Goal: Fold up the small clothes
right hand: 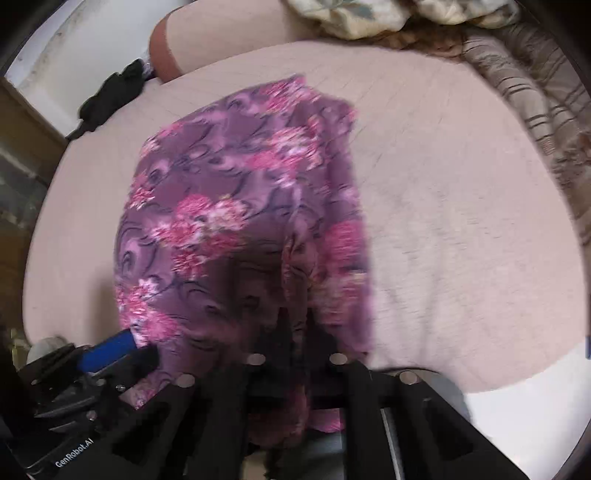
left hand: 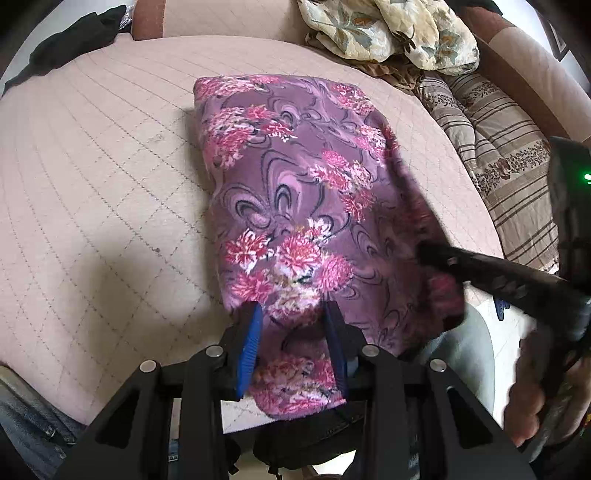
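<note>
A purple garment with pink flowers [left hand: 295,177] lies lengthwise on the beige quilted bed [left hand: 96,177], its near end lifted off the edge. My left gripper [left hand: 293,325] is shut on the near hem, cloth bunched between its blue pads [left hand: 251,339]. My right gripper [left hand: 424,251] reaches in from the right and holds the garment's right near edge. In the right wrist view the garment [right hand: 229,206] is blurred; the right gripper [right hand: 295,332] is shut on a fold of it. The left gripper [right hand: 110,350] shows at lower left.
A floral quilt [left hand: 388,29] and striped bedding [left hand: 509,155] lie at the back right. Dark clothing [left hand: 74,40] lies at the back left corner. The bed's near edge is just in front of the grippers.
</note>
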The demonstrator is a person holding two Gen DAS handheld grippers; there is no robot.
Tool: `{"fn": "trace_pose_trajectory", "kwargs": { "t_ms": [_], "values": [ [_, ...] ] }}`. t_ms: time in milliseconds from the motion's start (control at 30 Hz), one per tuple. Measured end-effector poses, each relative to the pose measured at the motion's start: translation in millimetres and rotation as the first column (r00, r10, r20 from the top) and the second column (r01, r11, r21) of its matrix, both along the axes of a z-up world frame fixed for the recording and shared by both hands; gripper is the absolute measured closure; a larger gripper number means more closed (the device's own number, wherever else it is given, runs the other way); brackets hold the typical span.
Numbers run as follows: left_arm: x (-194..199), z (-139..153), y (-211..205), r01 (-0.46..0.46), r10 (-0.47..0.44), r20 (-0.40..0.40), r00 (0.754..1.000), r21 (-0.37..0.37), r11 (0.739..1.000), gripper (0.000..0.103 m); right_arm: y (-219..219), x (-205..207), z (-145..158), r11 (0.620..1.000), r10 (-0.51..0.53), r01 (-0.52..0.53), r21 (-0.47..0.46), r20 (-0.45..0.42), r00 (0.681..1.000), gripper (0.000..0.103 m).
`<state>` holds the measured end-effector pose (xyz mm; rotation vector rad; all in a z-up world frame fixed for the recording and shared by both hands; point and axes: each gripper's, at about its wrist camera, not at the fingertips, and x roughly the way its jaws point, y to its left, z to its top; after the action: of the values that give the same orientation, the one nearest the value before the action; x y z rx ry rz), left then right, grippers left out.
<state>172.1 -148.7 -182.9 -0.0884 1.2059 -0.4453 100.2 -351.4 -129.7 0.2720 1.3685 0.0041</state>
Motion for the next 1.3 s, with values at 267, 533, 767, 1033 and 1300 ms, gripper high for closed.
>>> {"fn": "trace_pose_trajectory", "kwargs": {
  "t_ms": [267,533,767,1033,1300],
  "values": [
    [0.4,-2.7,10.7,-0.018,0.018,-0.044,0.999,-0.002,1.0,0.068,-61.3,-16.5,-3.6,0.987,-0.158,0.16,0.018,-0.066,0.985,0.06],
    [33.1,10.4,35.5,-0.12,0.113,-0.081,0.99,-0.09,0.989,0.044,-62.6,9.5,12.9,0.973,-0.114,0.104,0.206,0.034,0.993,0.045],
    [92.8,9.2,28.2,-0.196,0.189,-0.067,0.98,-0.11,0.974,0.031,-77.4,82.9,-19.0,0.886,-0.14,0.096,0.454,0.065,0.988,0.015],
    [156.7,-31.5,26.3,-0.3,0.251,-0.205,0.946,-0.261,0.917,0.031,-79.5,157.0,-80.9,0.85,-0.098,0.098,0.518,-0.027,0.995,0.015],
    [154.7,-36.6,29.7,-0.32,0.245,-0.236,0.94,-0.373,0.871,0.072,-64.6,160.6,-96.4,0.829,-0.127,0.121,0.546,-0.026,0.992,0.075]
  ]
}}
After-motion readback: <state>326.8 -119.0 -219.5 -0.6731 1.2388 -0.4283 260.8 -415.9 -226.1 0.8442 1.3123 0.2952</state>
